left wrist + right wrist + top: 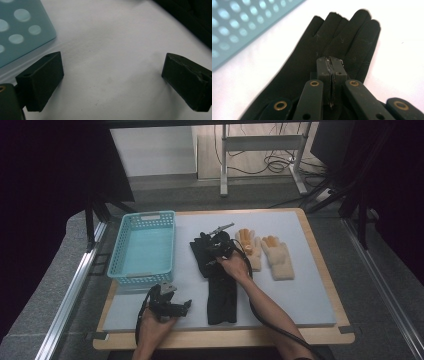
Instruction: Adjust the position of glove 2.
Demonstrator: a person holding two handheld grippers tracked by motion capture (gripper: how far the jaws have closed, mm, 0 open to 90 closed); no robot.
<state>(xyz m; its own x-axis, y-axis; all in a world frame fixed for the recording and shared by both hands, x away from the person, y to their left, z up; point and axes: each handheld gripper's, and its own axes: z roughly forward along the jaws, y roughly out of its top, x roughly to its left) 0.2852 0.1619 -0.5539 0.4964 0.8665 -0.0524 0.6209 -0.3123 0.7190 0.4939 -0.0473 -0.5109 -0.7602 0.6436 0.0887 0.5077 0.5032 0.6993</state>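
Note:
Two black gloves lie on the grey mat (300, 290): one (201, 262) near the middle, the other (222, 300) reaching toward the front edge. My right gripper (220, 245) is down on the upper black glove (352, 32). Its jaws are shut (330, 62) with a thin dark fold of the glove between the pads. The glove's fingers spread flat beyond the tips. My left gripper (175, 306) rests low at the front left of the mat. It is open (112, 75), with bare mat between its pads (42, 77).
A teal perforated basket (142, 215) stands at the left of the mat, its corner close to my left gripper (17, 30). Two cream gloves (250, 249) (278, 259) with orange fingertips lie right of the black gloves. Table legs and cables lie beyond the far edge.

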